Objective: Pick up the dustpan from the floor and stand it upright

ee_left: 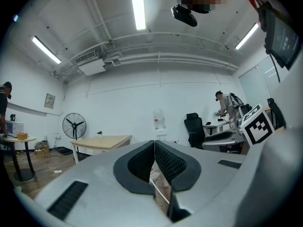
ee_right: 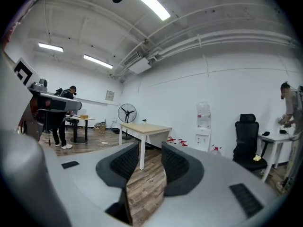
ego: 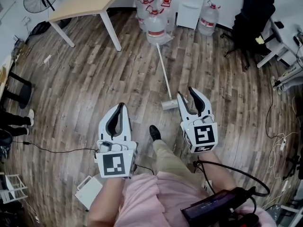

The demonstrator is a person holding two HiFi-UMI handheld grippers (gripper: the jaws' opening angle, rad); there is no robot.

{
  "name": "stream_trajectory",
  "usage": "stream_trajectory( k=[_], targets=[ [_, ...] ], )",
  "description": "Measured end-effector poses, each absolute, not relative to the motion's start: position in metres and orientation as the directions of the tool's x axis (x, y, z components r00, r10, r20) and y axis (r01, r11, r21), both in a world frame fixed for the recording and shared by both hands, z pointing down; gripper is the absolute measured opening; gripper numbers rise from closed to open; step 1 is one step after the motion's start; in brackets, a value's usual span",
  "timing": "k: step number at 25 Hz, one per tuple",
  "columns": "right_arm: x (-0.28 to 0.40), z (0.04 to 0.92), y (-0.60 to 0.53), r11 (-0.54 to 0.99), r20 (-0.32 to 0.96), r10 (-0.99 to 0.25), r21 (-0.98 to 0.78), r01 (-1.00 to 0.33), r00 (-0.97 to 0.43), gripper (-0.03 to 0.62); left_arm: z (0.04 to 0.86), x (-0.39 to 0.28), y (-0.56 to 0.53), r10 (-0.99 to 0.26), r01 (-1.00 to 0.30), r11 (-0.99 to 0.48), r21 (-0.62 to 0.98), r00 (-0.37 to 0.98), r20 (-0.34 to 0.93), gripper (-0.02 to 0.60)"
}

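Note:
The dustpan [ego: 169, 104] lies on the wood floor in the head view, its long white handle [ego: 163, 70] stretching away toward the water jugs. My right gripper [ego: 185, 93] hovers just right of the pan, jaws apart and nothing between them; in the right gripper view [ee_right: 150, 145] only floor and a table leg show in the gap. My left gripper [ego: 121, 105] is held to the left of the pan, well apart from it, with its jaws closed tip to tip [ee_left: 154, 143] on nothing.
Several water jugs [ego: 154, 18] and a white dispenser [ego: 191, 6] stand at the far wall. A wooden table [ego: 90, 1] is at far left, a black office chair [ego: 251, 18] at far right. A white box [ego: 89, 191], a black cable [ego: 57, 150] and the person's shoe [ego: 155, 132] are near.

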State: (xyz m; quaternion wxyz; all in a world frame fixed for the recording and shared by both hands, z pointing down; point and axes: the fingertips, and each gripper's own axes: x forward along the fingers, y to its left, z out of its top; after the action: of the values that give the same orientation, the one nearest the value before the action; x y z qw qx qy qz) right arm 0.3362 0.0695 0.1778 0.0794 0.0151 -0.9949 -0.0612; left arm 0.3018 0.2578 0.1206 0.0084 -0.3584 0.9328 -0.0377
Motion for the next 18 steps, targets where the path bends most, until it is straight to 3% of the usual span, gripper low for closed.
stream_trajectory(
  k=[9, 18],
  targets=[
    [0.192, 0.176, 0.013, 0.995, 0.17, -0.039, 0.098, -0.022, -0.985, 0.144, 0.111, 0.173, 0.194, -0.685, -0.687, 0.718, -0.111, -0.726, 0.063, 0.013],
    [0.1, 0.168, -0.012, 0.994, 0.151, -0.072, 0.096, -0.058, -0.986, 0.14, 0.098, 0.077, 0.191, -0.664, -0.663, 0.736, -0.134, -0.746, 0.049, 0.014]
  ],
)
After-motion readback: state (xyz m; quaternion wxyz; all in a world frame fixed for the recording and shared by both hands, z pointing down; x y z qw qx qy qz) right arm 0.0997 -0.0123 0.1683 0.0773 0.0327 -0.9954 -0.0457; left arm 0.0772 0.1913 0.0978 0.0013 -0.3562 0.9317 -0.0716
